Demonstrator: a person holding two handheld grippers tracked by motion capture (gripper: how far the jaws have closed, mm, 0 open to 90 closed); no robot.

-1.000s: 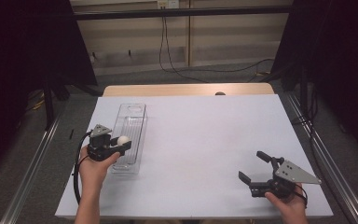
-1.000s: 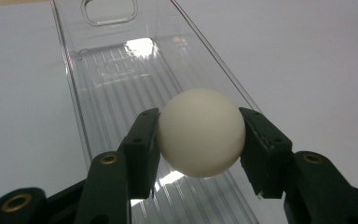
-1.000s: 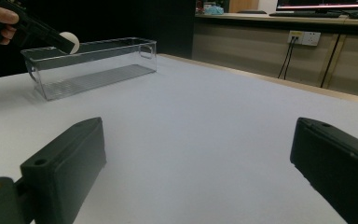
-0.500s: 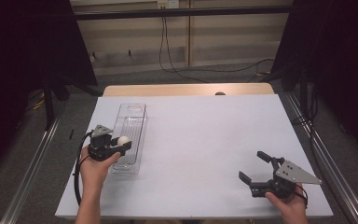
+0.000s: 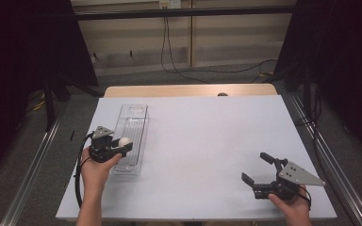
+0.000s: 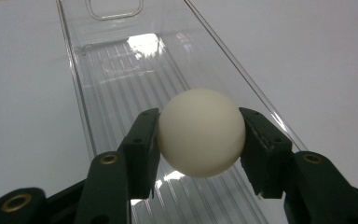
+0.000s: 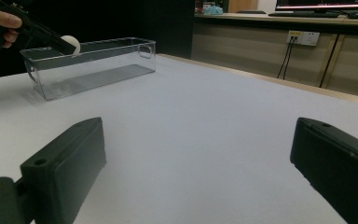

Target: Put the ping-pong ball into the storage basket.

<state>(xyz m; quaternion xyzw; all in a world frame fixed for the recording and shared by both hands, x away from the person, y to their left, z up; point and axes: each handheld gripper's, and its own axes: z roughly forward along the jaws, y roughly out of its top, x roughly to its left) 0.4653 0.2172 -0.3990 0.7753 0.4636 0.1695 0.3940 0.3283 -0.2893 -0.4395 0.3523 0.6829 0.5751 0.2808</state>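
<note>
The left gripper (image 6: 200,140) clamps the ball (image 6: 200,133) across its middle over the bin (image 6: 121,70); it looks light, smooth and apt to slip. The right gripper (image 7: 196,158) gapes empty.

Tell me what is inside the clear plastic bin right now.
The clear bin looks empty: only its ribbed floor shows. The white ball hangs above it, clamped in the left gripper. The ball and jaws cover a patch of the floor below them.
</note>
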